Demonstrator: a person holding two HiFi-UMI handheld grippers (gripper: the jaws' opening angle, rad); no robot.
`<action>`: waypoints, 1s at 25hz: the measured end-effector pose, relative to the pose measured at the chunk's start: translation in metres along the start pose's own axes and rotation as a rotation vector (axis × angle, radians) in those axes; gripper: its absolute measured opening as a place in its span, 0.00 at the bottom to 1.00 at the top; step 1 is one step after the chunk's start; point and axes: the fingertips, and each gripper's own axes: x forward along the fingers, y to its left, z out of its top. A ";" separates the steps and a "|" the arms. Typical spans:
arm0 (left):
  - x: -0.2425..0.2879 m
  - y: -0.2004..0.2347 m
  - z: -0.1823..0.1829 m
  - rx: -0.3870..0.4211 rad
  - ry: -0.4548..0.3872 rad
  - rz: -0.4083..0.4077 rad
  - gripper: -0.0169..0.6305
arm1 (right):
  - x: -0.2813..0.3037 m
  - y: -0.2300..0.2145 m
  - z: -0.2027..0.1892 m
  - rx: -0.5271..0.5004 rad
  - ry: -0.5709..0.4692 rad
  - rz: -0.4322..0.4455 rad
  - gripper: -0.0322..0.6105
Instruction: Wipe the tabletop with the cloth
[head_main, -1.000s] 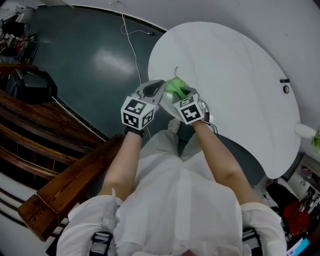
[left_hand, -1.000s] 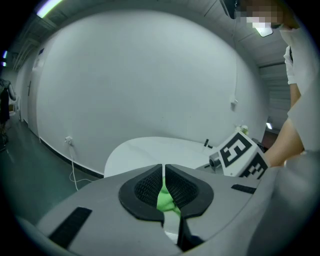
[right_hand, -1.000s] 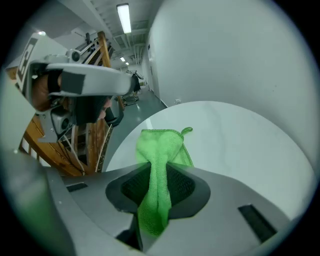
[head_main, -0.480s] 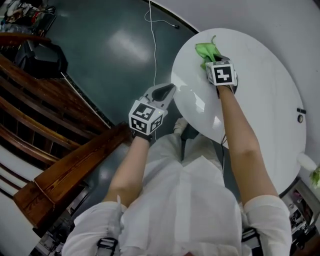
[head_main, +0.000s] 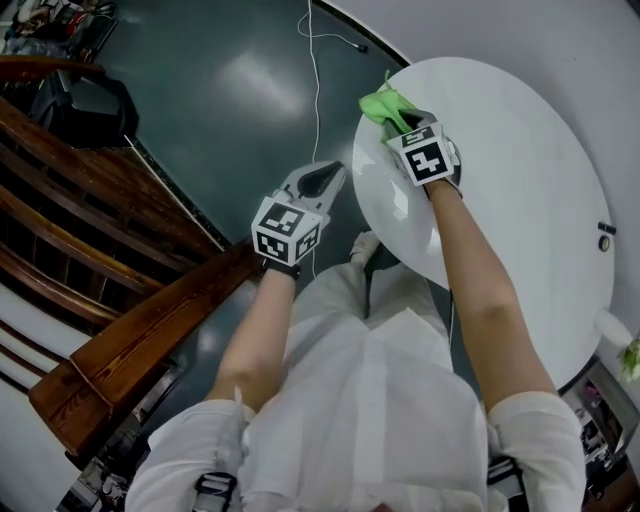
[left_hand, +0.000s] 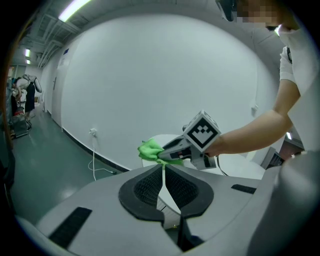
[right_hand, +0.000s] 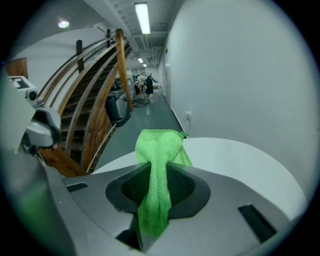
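Observation:
A bright green cloth (head_main: 384, 106) lies bunched at the far left rim of the round white table (head_main: 510, 190). My right gripper (head_main: 400, 122) is shut on the cloth, which runs back between its jaws (right_hand: 156, 185) and spreads onto the tabletop (right_hand: 235, 160) ahead. My left gripper (head_main: 318, 180) hangs over the dark floor left of the table, its jaws together with nothing between them. From the left gripper view the cloth (left_hand: 150, 149) and the right gripper (left_hand: 170, 156) show ahead at the table edge.
A white cable (head_main: 312, 60) trails across the dark green floor (head_main: 220, 90) to a wall socket. A wooden stair rail (head_main: 120, 250) runs along the left. Two small dark fittings (head_main: 603, 238) sit near the table's right rim. Clutter stands at the lower right.
My right gripper has swept the cloth from the table's near edge out to its far left rim, shifting a little left in the last half second. The left gripper stayed over the floor.

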 end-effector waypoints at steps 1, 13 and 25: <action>-0.002 0.000 0.000 0.004 0.000 0.000 0.07 | -0.003 0.016 -0.004 -0.032 0.002 0.031 0.18; 0.007 -0.028 0.013 0.065 0.015 -0.068 0.07 | -0.076 0.128 -0.090 -0.226 0.049 0.272 0.18; 0.026 -0.093 0.065 0.162 -0.044 -0.219 0.07 | -0.182 0.117 -0.211 -0.015 0.262 0.193 0.18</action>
